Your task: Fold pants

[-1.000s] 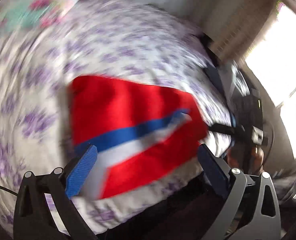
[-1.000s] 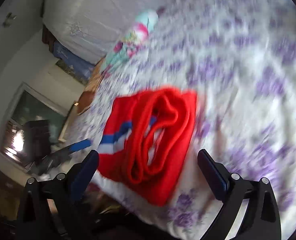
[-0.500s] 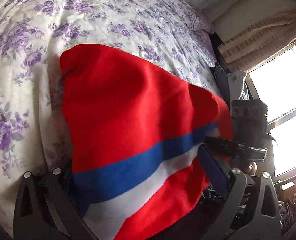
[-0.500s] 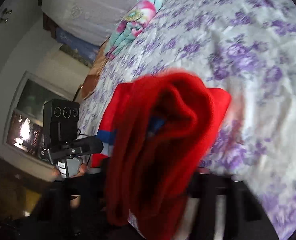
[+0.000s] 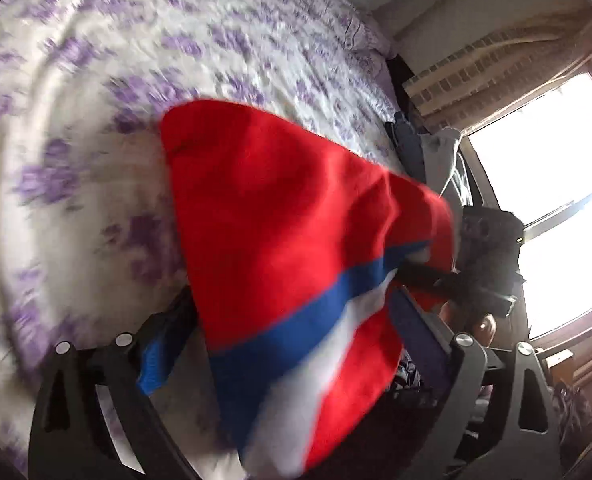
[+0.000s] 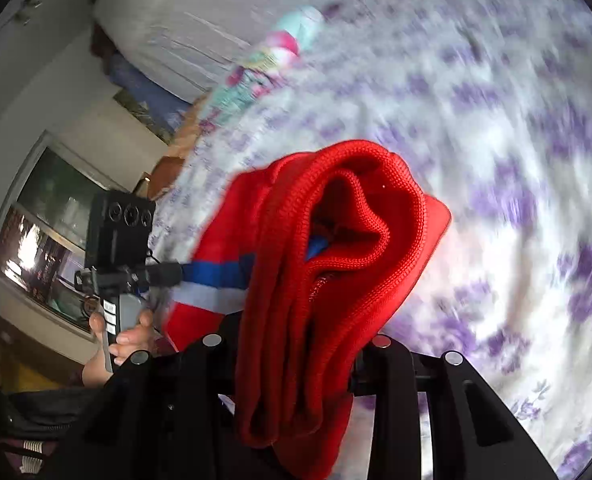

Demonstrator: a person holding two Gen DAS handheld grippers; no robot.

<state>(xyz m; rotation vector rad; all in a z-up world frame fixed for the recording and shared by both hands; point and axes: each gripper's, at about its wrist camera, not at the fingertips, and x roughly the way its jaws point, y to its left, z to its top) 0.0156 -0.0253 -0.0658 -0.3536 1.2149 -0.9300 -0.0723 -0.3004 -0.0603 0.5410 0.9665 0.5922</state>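
Left wrist view: red pants (image 5: 287, 240) with blue and white stripe lifted off floral bed (image 5: 95, 120), fabric draped between left tongs (image 5: 279, 344); fingers (image 5: 163, 356) look part-spread with cloth between, firm pinch not confirmable. Right wrist view: right tongs (image 6: 296, 360) pressed together on bunched red knit, pinching pants. Pants hang just above bed near its edge, long axis running from one tongs to other. Both hands equally on cloth. No readable brand, label or writing; blur hides detail.
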